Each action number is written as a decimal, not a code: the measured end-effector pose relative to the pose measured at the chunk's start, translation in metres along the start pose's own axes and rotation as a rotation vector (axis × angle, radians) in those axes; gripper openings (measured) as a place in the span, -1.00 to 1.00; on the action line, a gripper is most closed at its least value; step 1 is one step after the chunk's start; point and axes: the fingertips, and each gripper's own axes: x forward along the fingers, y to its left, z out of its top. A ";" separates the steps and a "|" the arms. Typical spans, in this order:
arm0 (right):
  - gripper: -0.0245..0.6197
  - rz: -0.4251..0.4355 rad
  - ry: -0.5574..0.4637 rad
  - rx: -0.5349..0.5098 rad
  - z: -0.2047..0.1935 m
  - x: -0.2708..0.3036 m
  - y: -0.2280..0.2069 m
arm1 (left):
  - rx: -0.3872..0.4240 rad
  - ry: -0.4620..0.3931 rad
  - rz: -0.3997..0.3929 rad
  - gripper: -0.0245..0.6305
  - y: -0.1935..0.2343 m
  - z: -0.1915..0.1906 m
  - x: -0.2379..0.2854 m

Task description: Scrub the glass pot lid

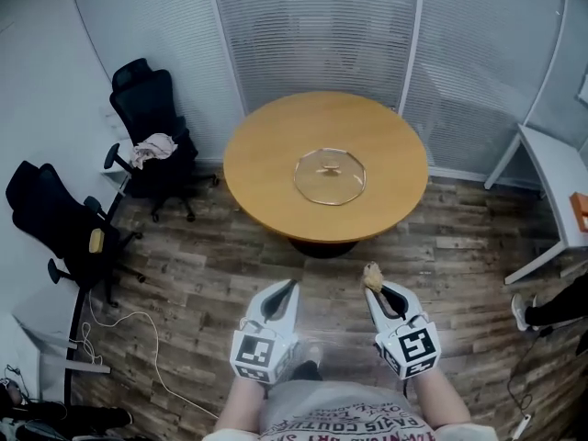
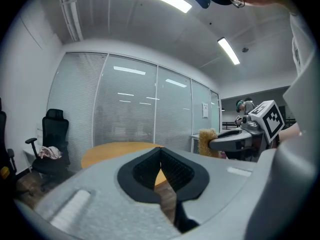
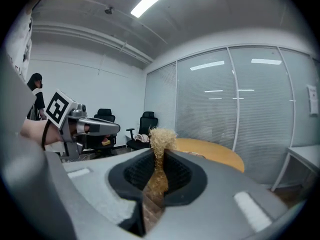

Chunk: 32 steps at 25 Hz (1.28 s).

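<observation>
A clear glass pot lid [image 1: 330, 175] with a small knob lies flat near the middle of a round wooden table [image 1: 266, 154]. Both grippers hang well short of the table, over the floor. My right gripper [image 1: 375, 286] is shut on a tan fibrous scrubber [image 1: 372, 276], whose tuft sticks out past the jaws; the scrubber [image 3: 161, 138] fills the jaw gap in the right gripper view. My left gripper [image 1: 291, 288] is shut with nothing in it, its jaws meeting at the tip [image 2: 161, 157]. The right gripper with its scrubber [image 2: 209, 143] shows off to the right in the left gripper view.
Two black office chairs [image 1: 152, 127] [image 1: 57, 223] stand at the left, one with a cloth [image 1: 152, 148] on it. A white desk [image 1: 556, 186] is at the right. A white cable [image 1: 138, 338] runs over the wood floor. Glass partition walls stand behind the table.
</observation>
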 end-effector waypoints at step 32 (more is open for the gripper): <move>-0.75 0.241 0.121 0.012 0.003 0.355 -0.294 | -0.186 0.045 0.285 -0.90 0.170 0.012 0.372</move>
